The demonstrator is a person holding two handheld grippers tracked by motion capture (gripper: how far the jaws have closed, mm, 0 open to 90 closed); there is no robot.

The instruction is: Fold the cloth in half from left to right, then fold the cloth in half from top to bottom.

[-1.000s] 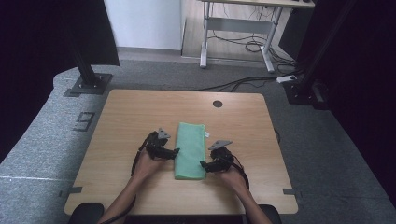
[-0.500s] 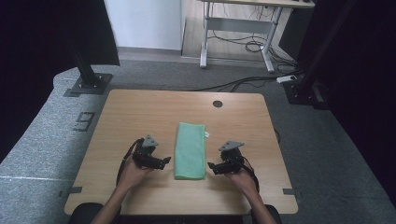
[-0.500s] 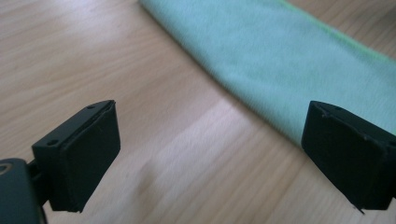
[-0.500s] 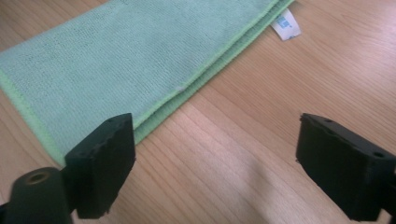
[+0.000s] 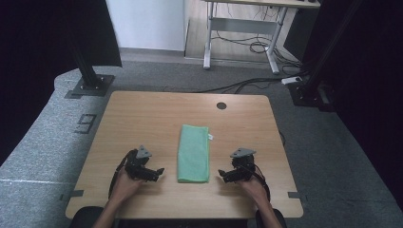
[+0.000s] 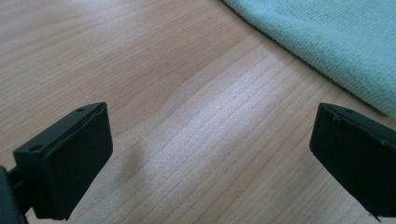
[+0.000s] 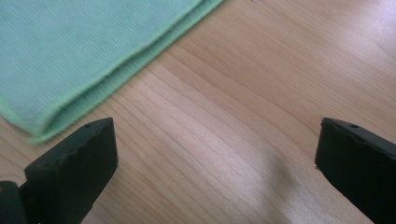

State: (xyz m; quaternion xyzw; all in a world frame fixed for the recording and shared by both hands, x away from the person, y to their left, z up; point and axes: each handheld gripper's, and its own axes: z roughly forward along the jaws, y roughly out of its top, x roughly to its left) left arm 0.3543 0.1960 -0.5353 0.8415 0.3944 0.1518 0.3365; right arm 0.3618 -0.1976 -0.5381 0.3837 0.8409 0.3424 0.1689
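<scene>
A green cloth (image 5: 194,153), folded into a long narrow strip, lies flat on the wooden table (image 5: 142,118). My left gripper (image 5: 159,172) rests low over the wood to the left of the cloth's near end, apart from it. My right gripper (image 5: 222,175) sits likewise on the right side. The jaws of both have just been opening and stand wide, with bare wood between them. In the left gripper view, the left gripper (image 6: 210,158) has the cloth (image 6: 336,42) at the upper right. In the right gripper view, the right gripper (image 7: 215,163) has the cloth's doubled edge (image 7: 79,51) at the upper left.
A round cable hole (image 5: 221,105) sits near the table's far edge. A small white tag (image 5: 210,137) sticks out from the cloth's right side. Black stand bases (image 5: 88,86) and a white desk frame (image 5: 240,28) stand on the floor beyond the table.
Both grippers have drawn outward from the cloth, the left one leftward and the right one rightward. The cloth lies still where it was.
</scene>
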